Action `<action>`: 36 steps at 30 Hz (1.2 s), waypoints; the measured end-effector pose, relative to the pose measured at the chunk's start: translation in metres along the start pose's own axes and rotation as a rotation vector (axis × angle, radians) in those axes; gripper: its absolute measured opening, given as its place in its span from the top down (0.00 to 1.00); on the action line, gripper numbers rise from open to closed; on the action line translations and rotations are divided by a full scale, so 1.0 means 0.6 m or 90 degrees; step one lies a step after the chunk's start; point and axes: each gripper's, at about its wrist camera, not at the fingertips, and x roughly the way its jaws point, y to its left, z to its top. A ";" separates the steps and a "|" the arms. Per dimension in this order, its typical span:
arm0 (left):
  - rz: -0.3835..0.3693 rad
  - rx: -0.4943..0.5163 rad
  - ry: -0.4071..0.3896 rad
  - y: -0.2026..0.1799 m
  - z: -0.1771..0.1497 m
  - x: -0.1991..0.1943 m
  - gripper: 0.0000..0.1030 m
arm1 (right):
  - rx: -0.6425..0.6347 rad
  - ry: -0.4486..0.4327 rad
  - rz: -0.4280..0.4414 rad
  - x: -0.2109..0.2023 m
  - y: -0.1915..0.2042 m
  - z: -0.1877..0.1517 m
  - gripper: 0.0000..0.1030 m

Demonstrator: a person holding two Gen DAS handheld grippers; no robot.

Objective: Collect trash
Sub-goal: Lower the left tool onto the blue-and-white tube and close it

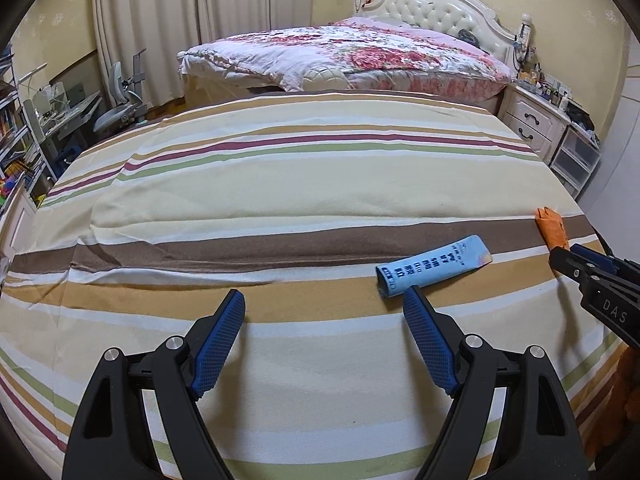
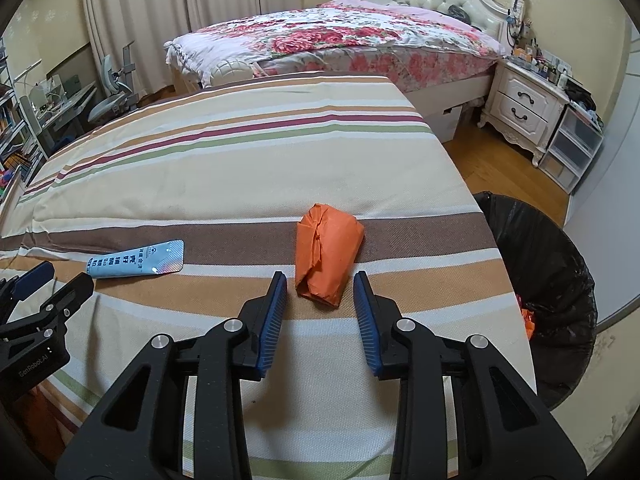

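A light blue flattened tube [image 1: 434, 265] lies on the striped cloth [image 1: 280, 184], just beyond my left gripper's right fingertip. My left gripper [image 1: 324, 300] is open and empty, low over the cloth. The tube also shows in the right wrist view [image 2: 136, 259]. A crumpled orange paper wad [image 2: 326, 254] lies on the brown stripe, its near end between the tips of my open right gripper [image 2: 320, 280]. The wad shows at the right edge of the left wrist view [image 1: 553, 226]. A black-lined trash bin [image 2: 548, 280] stands off the cloth's right edge, with orange scraps inside.
The striped cloth [image 2: 224, 152] covers a raised flat surface. Behind it stands a bed with a floral quilt [image 2: 340, 36]. A white nightstand [image 2: 520, 108] and plastic drawers [image 2: 572, 148] are at the right. A desk and chair [image 1: 100, 112] are at the left.
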 end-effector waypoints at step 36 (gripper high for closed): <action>-0.075 0.078 0.010 -0.059 0.006 0.010 0.77 | 0.010 -0.002 0.018 0.003 -0.003 0.002 0.68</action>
